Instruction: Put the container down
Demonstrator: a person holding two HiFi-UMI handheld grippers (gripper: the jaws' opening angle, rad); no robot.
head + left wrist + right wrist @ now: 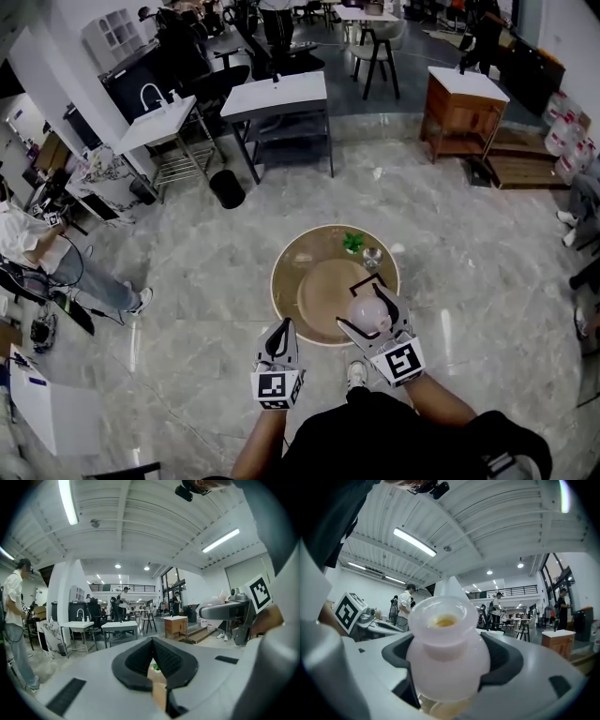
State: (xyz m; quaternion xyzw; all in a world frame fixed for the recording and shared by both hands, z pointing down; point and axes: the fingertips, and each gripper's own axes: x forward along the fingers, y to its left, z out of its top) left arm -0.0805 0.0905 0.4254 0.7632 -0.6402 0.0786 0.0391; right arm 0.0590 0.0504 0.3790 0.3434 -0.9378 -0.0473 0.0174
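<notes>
A milky pink-white container (pixel 364 319) with a wide neck is held over the near part of a round wooden table (pixel 284 281). My right gripper (pixel 375 298) is shut on its round body. In the right gripper view the container (pixel 447 653) fills the space between the dark pads (pixel 393 656) and something yellowish shows inside its mouth. My left gripper (pixel 281 330) hovers by the table's near left edge. In its own view the left gripper (pixel 158 687) is shut with nothing held.
A small green plant (pixel 353 242) and a clear glass (pixel 372 255) stand at the table's far side. Beyond are a black bin (pixel 227 188), a grey desk (pixel 277 97), a sink stand (pixel 157 127) and a wooden cabinet (pixel 462 108). A person sits at far left (pixel 56 262).
</notes>
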